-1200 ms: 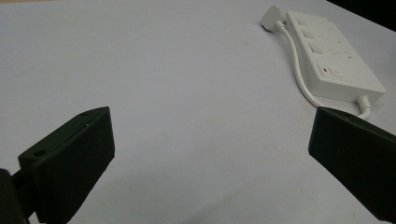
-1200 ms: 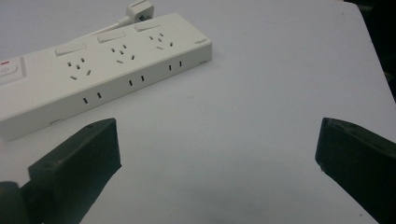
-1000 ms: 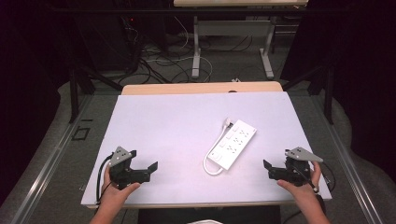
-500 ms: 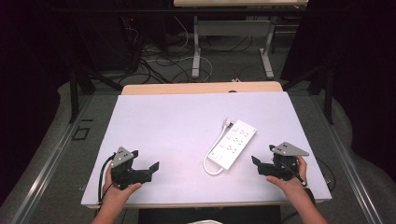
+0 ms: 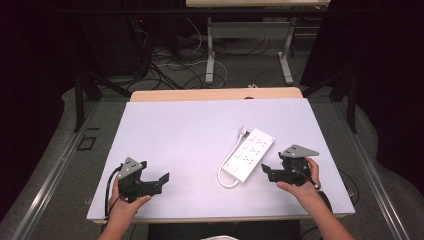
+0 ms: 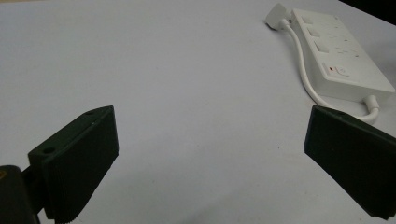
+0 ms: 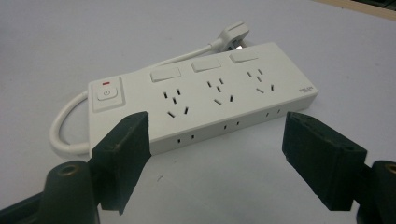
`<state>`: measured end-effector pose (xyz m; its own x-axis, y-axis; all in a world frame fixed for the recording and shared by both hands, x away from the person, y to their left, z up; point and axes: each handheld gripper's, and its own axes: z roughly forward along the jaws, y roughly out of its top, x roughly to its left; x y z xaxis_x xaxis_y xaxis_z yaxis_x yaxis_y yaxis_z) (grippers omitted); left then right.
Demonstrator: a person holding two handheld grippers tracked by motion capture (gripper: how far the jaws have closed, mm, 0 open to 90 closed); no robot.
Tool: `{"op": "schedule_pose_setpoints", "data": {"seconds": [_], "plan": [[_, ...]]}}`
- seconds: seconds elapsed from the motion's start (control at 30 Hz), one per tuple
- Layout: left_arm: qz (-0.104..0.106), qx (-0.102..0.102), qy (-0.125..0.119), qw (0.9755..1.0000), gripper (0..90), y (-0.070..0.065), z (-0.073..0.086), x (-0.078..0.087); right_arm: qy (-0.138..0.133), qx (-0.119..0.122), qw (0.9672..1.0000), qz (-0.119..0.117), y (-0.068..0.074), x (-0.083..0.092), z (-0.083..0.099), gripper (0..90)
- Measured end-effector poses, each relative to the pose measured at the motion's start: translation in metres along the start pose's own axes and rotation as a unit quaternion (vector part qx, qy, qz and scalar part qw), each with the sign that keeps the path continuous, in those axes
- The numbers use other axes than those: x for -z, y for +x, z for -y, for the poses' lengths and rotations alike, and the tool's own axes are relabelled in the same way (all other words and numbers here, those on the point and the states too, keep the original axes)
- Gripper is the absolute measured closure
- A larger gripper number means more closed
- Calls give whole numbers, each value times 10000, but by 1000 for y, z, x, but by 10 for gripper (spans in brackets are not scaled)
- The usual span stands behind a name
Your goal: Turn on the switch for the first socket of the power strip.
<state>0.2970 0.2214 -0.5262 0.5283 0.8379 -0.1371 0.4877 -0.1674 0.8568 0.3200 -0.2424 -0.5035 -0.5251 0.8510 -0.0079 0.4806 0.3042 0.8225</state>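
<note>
The power strip [image 5: 248, 154] lies flat on the white table [image 5: 190, 135], right of centre in the high view, set on a slant from lower left to upper right. Its white cord [image 5: 223, 179] loops out from the lower end, and the plug [image 5: 244, 131] rests on the table at the upper end.

Nearest, at the lower left of the high view, the left claw [image 5: 159, 181] is held in a hand [image 5: 125, 205] close to the table's front edge, well apart from the power strip. In the left gripper view its jaws stand wide apart with only bare table between them, and the power strip sits in the upper right of that frame.

At the lower right of the high view, the right claw [image 5: 265, 171] is held in the other hand [image 5: 300, 187], just beside the lower right side of the power strip. In the right gripper view its jaws stand apart and have just been closing a little; nothing lies between them, and the power strip [image 7: 205, 98] lies just beyond the tips, not touched, its switch [image 7: 108, 94] at the left.

Farther off, beyond the table, cables [image 5: 170, 62] lie on the floor [image 5: 165, 80] in the upper part of the high view.
</note>
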Motion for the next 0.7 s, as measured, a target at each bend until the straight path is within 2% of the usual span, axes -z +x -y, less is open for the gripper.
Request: {"op": "schedule_pose_setpoints", "data": {"seconds": [0.17, 0.47, 0.7], "plan": [[-14, 6, 41, 10000, 37, 0, 1, 0, 155, 59, 9998, -73, 2, -4, -10, 272], [-52, 37, 30, 10000, 40, 0, 2, -1, 370, -103, 9986, -362, 2, -8, -24, 336], [-69, 43, 7, 10000, 40, 1, 2, -2, 412, -168, 9981, -436, 2, -12, -35, 383]]}}
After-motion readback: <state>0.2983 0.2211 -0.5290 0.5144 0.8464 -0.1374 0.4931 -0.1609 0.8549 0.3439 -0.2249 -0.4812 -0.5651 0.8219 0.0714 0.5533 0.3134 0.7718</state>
